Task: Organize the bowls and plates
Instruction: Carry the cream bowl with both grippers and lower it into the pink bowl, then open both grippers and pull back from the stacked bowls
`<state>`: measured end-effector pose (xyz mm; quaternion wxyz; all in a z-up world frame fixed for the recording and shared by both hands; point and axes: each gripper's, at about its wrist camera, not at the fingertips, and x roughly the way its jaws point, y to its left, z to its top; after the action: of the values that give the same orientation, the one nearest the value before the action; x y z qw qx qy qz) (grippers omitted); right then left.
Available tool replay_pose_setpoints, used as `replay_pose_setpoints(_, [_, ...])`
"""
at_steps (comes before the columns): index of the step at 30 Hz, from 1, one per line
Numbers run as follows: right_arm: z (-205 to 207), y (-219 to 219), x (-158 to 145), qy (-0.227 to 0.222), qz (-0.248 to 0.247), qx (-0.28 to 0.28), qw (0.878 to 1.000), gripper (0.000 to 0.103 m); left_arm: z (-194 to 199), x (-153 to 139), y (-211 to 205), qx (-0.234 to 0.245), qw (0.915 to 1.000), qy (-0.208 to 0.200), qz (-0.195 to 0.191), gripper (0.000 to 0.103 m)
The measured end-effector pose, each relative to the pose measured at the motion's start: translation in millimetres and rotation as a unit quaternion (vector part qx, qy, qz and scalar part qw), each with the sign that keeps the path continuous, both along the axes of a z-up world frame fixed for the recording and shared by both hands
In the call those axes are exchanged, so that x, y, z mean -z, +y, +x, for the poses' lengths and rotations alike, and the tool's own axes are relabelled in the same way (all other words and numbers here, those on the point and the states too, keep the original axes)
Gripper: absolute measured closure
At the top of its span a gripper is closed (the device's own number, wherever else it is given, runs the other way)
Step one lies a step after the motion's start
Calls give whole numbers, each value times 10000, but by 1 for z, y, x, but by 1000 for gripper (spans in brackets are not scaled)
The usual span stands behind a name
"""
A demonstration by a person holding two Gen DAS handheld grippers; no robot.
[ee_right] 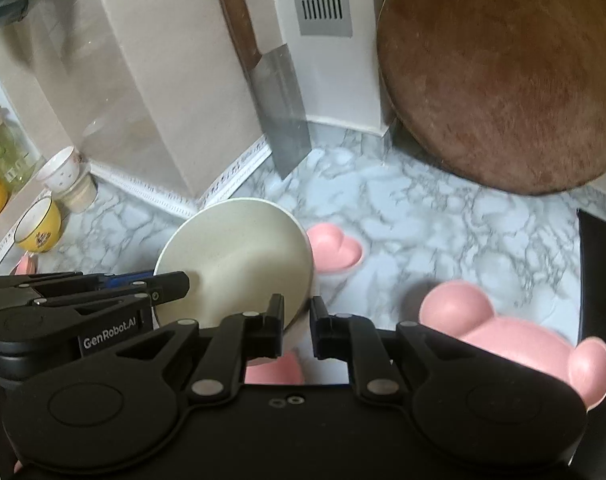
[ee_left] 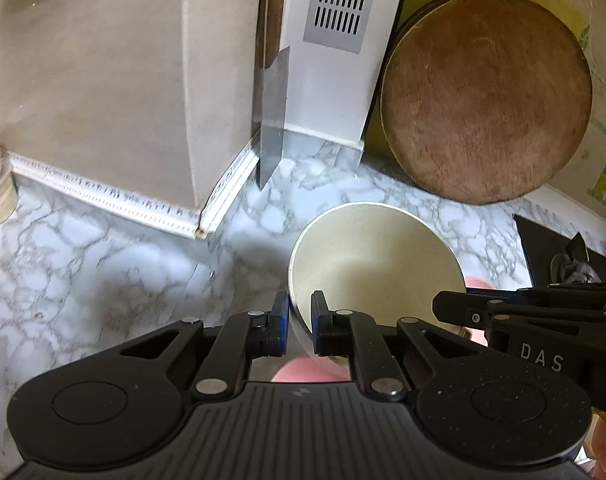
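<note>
A cream bowl [ee_left: 377,264] is held tilted above the marble counter. My left gripper [ee_left: 300,322] is shut on its near rim. My right gripper [ee_right: 296,326] is shut on the opposite rim of the same bowl [ee_right: 239,264]; it shows in the left wrist view [ee_left: 503,314] at the right. A pink heart-shaped dish [ee_right: 337,250] lies on the counter just behind the bowl. A pink bear-shaped plate [ee_right: 515,332] lies at the right. Something pink [ee_left: 299,372] sits under the bowl, mostly hidden.
A cleaver [ee_left: 271,120] leans on the back wall beside a round wooden chopping board [ee_left: 487,96]. A yellow cup [ee_right: 39,226] and a white cup [ee_right: 61,172] stand at the far left. A black stove edge [ee_right: 601,272] is at the right.
</note>
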<state>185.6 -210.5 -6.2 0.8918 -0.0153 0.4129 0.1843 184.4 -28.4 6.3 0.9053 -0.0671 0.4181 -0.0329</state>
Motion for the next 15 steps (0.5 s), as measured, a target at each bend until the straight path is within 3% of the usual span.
replay_pose_setpoints(15, [-25,6,36,425,-44,10,9991,89,-30,28,3,53,9990,409,140,92])
